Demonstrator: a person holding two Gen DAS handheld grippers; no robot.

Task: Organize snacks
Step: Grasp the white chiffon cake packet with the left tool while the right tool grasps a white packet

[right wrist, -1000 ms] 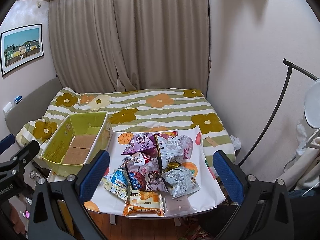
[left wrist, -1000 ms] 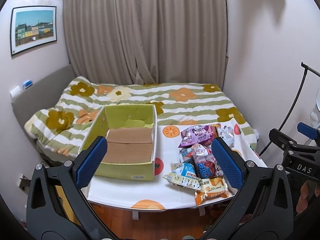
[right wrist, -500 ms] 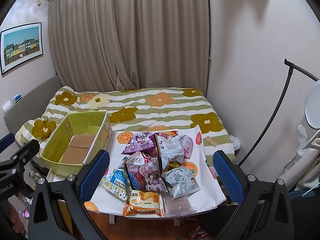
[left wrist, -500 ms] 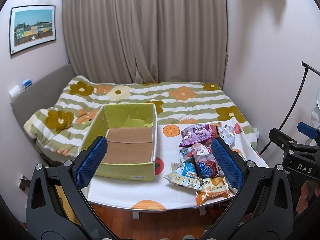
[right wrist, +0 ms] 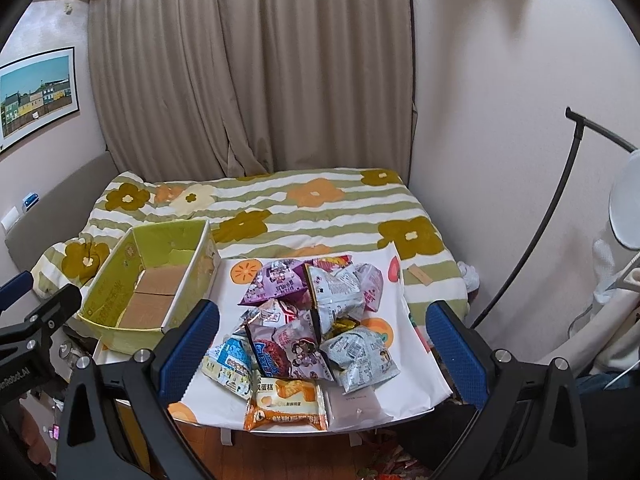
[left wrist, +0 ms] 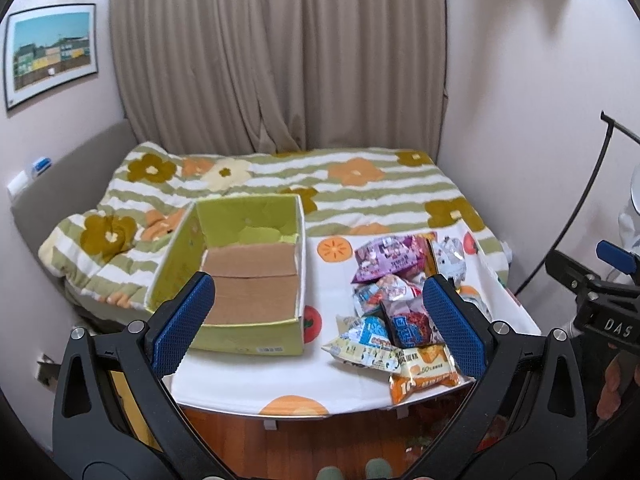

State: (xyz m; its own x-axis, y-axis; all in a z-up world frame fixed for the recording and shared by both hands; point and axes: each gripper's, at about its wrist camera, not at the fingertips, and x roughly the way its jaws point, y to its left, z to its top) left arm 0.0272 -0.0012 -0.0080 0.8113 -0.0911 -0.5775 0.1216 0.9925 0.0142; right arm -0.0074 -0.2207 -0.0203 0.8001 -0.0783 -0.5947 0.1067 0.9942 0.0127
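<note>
on the worktop (left wrist: 240, 384) at the foot of the bed (left wrist: 360, 188): a heap of snack packets (right wrist: 312, 320) on the right half, an orange cake packet (right wrist: 286, 400) at the near edge, and just to the left an open green box (left wrist: 240, 276) with only bare cardboard inside. above the near edge, apart from everything: left claw (left wrist: 318, 320) spread wide and holding nothing, right claw (right wrist: 328, 344) likewise wide and unloaded, framing the heap.

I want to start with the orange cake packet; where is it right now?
The orange cake packet lies at the table's near edge, frontmost in the snack pile, right of the green box.
</note>
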